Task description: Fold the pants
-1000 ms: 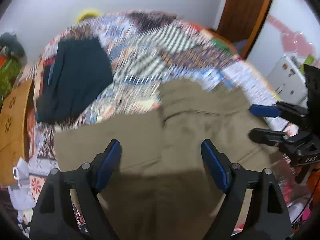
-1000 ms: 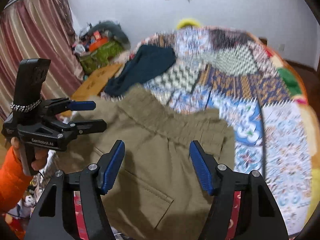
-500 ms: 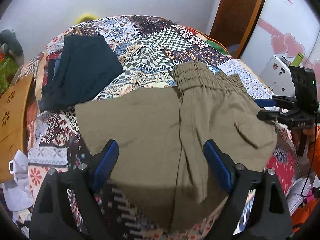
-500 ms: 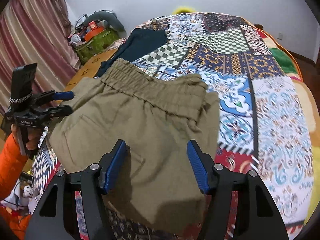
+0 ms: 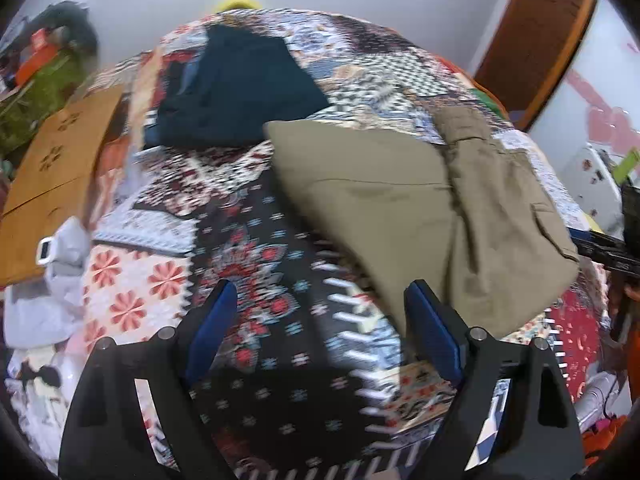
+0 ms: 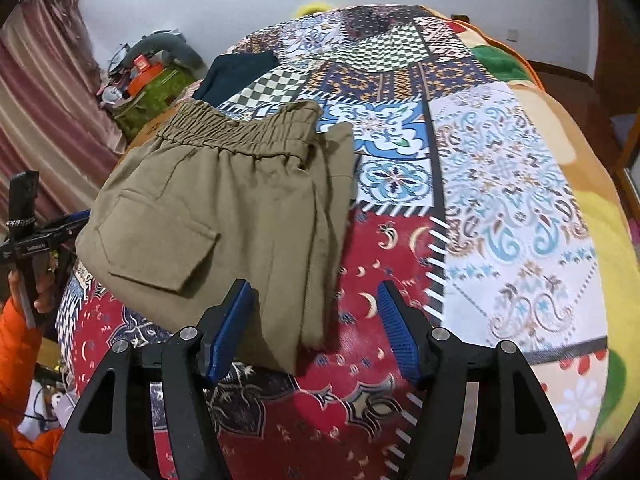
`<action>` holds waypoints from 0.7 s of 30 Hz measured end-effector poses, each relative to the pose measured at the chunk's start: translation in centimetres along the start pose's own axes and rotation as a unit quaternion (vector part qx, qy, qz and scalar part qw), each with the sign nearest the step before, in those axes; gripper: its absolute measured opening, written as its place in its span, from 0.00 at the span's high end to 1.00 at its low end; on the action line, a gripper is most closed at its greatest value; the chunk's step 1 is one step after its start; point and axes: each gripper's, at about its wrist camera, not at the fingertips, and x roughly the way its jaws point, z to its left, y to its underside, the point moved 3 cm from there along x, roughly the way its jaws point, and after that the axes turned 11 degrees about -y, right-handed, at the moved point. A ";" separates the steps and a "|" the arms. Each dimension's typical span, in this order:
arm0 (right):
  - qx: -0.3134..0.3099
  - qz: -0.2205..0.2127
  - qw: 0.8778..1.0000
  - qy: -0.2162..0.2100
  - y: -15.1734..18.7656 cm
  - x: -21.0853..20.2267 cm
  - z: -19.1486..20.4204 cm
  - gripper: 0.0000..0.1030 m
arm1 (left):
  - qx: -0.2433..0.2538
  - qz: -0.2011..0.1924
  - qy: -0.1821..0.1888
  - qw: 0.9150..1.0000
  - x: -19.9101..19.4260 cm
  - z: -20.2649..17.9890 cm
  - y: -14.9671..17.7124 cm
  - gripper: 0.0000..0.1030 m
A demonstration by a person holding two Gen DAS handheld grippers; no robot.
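Note:
Olive pants (image 5: 420, 200) lie folded on the patchwork quilt (image 5: 248, 272), elastic waistband at the far end and a flap pocket on top (image 6: 168, 248). My left gripper (image 5: 322, 300) hangs open over bare quilt, with the pants' near corner just behind its right finger. The right gripper (image 6: 314, 292) is open and its jaws are opening; the pants' (image 6: 224, 208) near corner lies below its left finger, not pressed by either pad. Each view catches the other gripper at its edge: the left gripper (image 6: 36, 240) in a hand with an orange sleeve, the right gripper (image 5: 600, 248) at the far right.
A dark navy garment (image 5: 240, 92) lies folded farther back on the quilt (image 6: 500, 200). A wooden board (image 5: 52, 168) and a white bag (image 5: 48, 280) sit off the bed's left side. A cluttered green bag (image 6: 152, 92) and a curtain (image 6: 36, 100) stand beyond; a door (image 5: 532, 40) is at the right.
Both grippers have drawn back off the pants. The left one slid left, so the pants now sit at the right of its view; the right one shifted right and lower.

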 end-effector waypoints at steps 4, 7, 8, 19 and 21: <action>-0.002 -0.001 1.000 0.015 -0.4 -0.4 0.3 0.39 | -0.032 0.006 0.000 0.999 -0.6 1.0 -0.4 0.16; 0.001 -0.013 1.000 0.019 -1.1 -0.9 0.6 0.31 | -0.046 0.005 0.000 0.999 -0.9 1.0 -1.1 0.16; 0.003 -0.020 1.000 0.016 -1.5 -0.9 0.6 0.29 | -0.049 0.005 0.003 0.999 -0.9 0.8 -1.5 0.16; 0.039 -0.001 0.999 -0.016 -4.6 3.6 -0.8 0.26 | -0.059 0.042 0.043 0.996 2.3 -2.7 -3.7 0.28; 0.050 0.007 0.998 -0.033 -4.7 4.6 -1.2 0.27 | -0.060 0.050 0.051 0.996 3.0 -3.2 -3.9 0.35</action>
